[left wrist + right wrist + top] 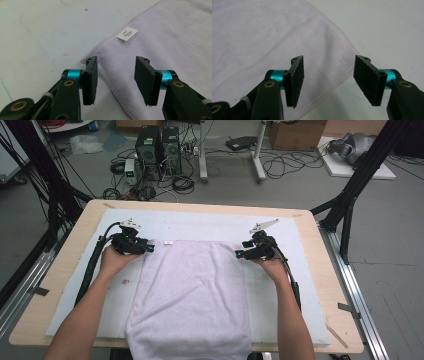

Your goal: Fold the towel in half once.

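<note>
**Both grippers poised at the towel's far corners**

At the centre of the high view, a pale lilac towel (190,295) lies spread flat on the white mat (200,222) that covers the wooden bench (60,270); its near end hangs over the bench edge at the bottom of the frame. A small white label (168,242) sits at the towel's far edge, toward the upper left of the cloth.

The left gripper (148,248), left of centre in the high view, is at the towel's far-left corner. In the left gripper view its jaws stand apart, released, with the stitched hem and corner of the towel (155,45) lying between and beneath them; the pads do not press on the cloth, and the label (127,33) shows just beyond, in the upper middle of the frame.

The right gripper (240,254), right of centre in the high view, is at the far-right corner. In the right gripper view its jaws are likewise apart and released, the towel (262,37) filling the left of the frame and its stitched corner running between the pads, untouched by them
</note>
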Tool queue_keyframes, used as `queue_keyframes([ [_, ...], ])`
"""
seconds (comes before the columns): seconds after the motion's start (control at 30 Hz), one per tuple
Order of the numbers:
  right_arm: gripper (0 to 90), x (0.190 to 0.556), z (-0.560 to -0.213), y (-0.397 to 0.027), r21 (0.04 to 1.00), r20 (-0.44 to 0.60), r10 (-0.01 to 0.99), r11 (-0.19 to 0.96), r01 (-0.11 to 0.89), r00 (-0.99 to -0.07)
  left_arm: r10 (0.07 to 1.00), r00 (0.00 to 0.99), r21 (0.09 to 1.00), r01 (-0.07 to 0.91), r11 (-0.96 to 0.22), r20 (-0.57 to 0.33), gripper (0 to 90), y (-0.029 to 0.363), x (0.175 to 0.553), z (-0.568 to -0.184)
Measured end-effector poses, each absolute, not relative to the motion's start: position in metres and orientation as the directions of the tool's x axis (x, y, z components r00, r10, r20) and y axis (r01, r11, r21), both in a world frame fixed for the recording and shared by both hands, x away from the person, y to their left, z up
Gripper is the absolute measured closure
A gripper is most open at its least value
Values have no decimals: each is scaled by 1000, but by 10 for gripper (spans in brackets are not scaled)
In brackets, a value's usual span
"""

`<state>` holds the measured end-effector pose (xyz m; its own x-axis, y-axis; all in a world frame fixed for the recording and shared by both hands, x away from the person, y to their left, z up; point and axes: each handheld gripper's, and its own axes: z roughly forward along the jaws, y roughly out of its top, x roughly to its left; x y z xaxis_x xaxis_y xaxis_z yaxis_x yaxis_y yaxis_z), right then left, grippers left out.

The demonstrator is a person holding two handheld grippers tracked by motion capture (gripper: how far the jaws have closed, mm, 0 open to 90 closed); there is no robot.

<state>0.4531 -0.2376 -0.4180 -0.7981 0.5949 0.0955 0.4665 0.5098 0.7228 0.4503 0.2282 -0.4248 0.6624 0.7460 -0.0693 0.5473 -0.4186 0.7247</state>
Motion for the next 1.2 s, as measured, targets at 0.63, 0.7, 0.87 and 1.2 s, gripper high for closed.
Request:
queue_keyframes([
  [0.63,850,455,-440,-232,700,108,640,494,515,-761,767,637,694,586,-418,-76,855,222,452,-432],
  [0.7,855,454,-438,-233,701,110,637,495,513,-763,763,642,710,573,-409,-79,855,225,450,-428],
  [0.87,858,448,-421,-241,743,114,624,463,484,-773,749,657,759,530,-379,-84,854,231,444,-411],
  [1.2,861,418,-381,-259,798,101,572,443,410,-814,686,727,809,400,-431,6,852,237,411,-372],
])
